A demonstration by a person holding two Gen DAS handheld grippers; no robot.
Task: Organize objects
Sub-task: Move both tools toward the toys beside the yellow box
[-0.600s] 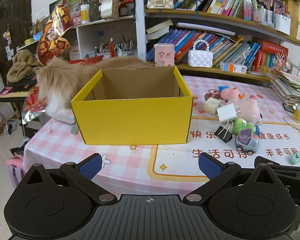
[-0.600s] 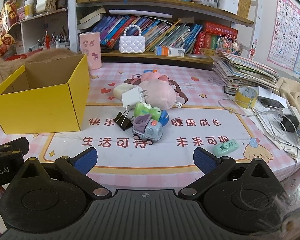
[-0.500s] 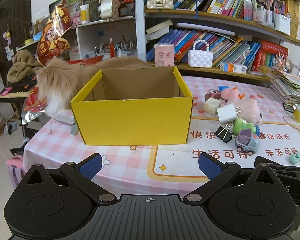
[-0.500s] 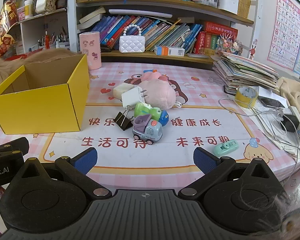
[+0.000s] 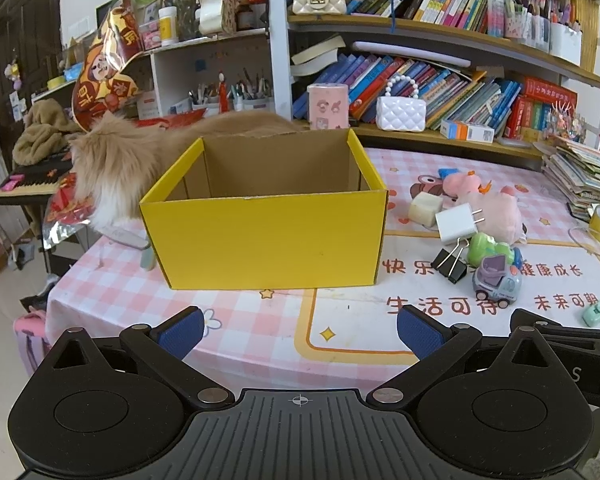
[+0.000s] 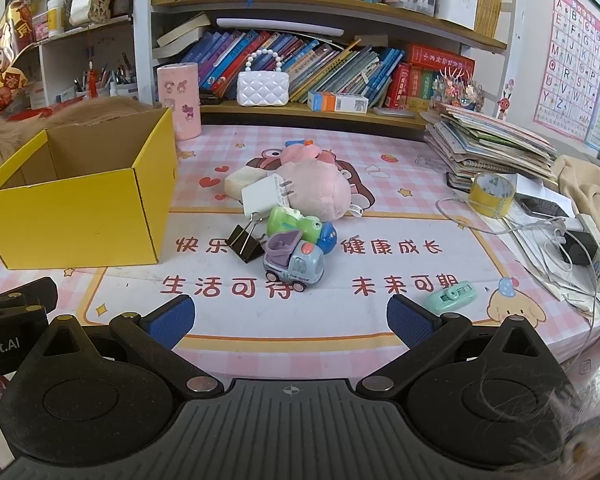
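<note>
An open yellow cardboard box stands on the pink checked table, and what shows of its inside is bare. Right of it lies a cluster: a pink plush, a white charger, a black binder clip, a green toy, a toy truck and a cream block. A mint green item lies apart to the right. My left gripper is open and empty in front of the box. My right gripper is open and empty in front of the truck.
A fluffy orange cat stands behind the box at the table's left edge. A book stack, a yellow tape roll and cables with a power strip lie at the right. Bookshelves run along the back.
</note>
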